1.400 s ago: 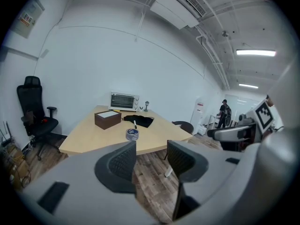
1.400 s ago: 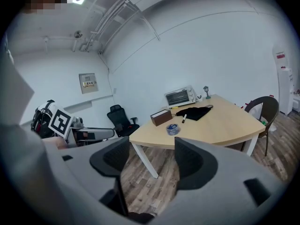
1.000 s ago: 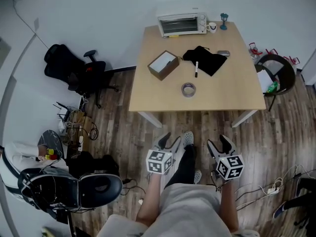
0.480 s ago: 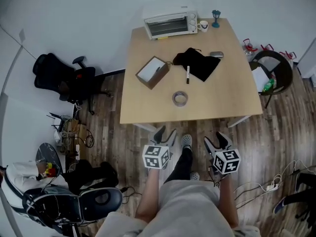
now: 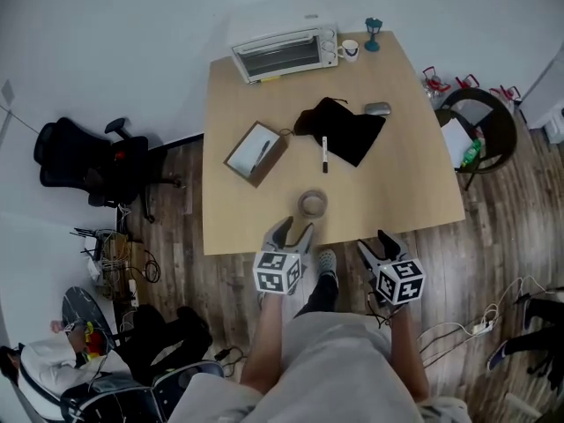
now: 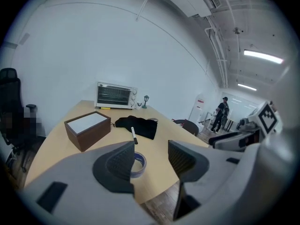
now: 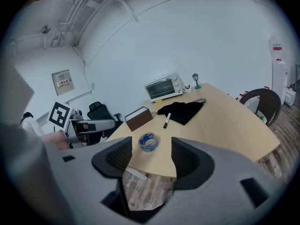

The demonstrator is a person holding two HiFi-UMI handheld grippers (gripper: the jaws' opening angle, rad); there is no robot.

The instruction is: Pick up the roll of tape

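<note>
The roll of tape lies flat on the wooden table, close to its near edge; it has a blue inner band. My left gripper hovers at that edge just short of the tape, and its jaws are opening with nothing between them. In the left gripper view the tape shows partly behind the left jaw of my left gripper. My right gripper is open and empty, off the table edge to the right. In the right gripper view the tape lies ahead of my right gripper.
On the table sit a brown box, a black cloth with a marker, a computer mouse, a toaster oven and a mug. A black office chair stands at the left, another chair at the right.
Both grippers have moved forward to the table's near edge. The left gripper's tips now sit just before the tape. Nothing on the table has moved.
</note>
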